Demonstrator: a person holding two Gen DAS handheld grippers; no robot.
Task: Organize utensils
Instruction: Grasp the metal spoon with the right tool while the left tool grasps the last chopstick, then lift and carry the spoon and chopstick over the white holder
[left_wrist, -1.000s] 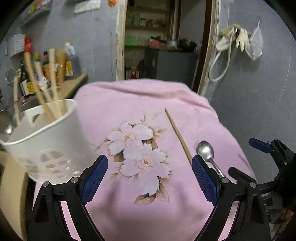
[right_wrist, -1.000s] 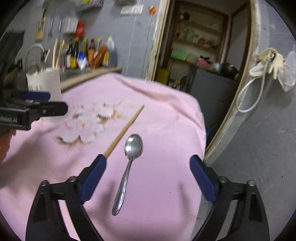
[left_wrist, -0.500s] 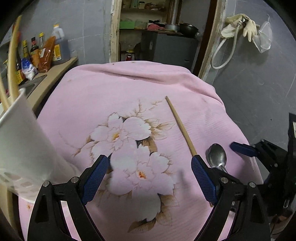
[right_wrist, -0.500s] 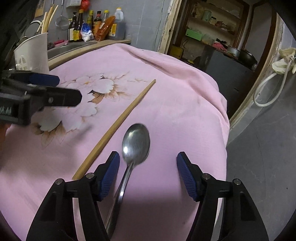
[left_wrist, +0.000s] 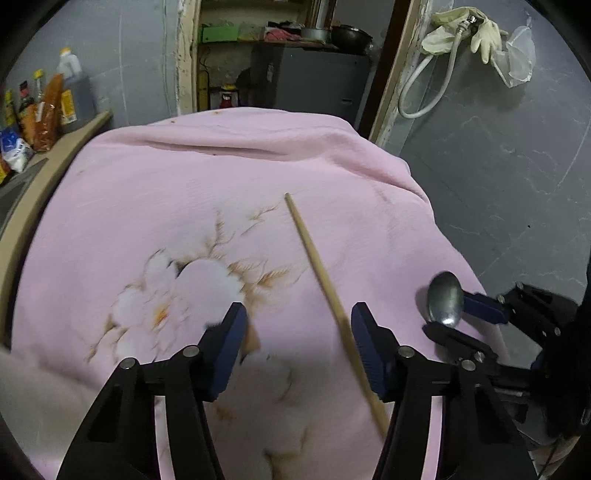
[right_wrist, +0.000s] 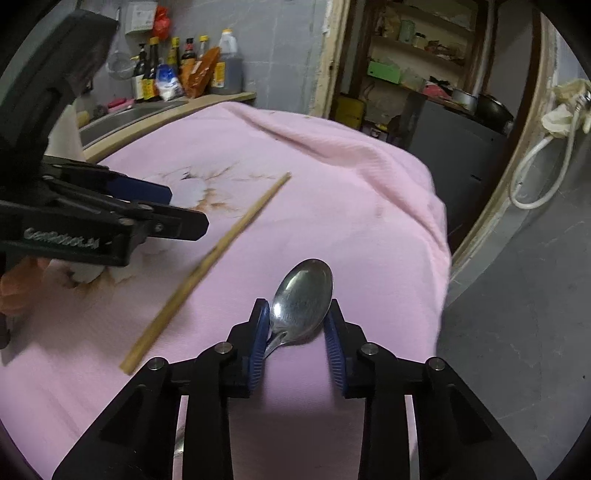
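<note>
A: Where is the spoon?

B: On the pink cloth, near its right edge. Its bowl sits between the blue fingers of the right gripper, and the handle runs back under that gripper, out of sight.

A: Do those fingers have hold of it?

B: They are closing and stand narrow. The left pad looks to be against the spoon's neck, while the right pad sits just beside the rim of the bowl. I cannot tell for sure that both press on it.

A: And the chopstick?

B: It lies flat on the cloth, left of the spoon and apart from it, running slantwise from near the flower print toward the near edge. In the left wrist view its lower part passes just inside the right-hand finger of the left gripper.

A: So the left gripper holds it?

B: No. Its fingers are closing but stand about half wide, and the other pad is well clear of the stick. The picture is blurred there, so I cannot say whether the near pad touches it.

A: What else shows?

B: Bottles stand on a side counter behind the cloth, and a hose and gloves hang on the grey wall.
</note>
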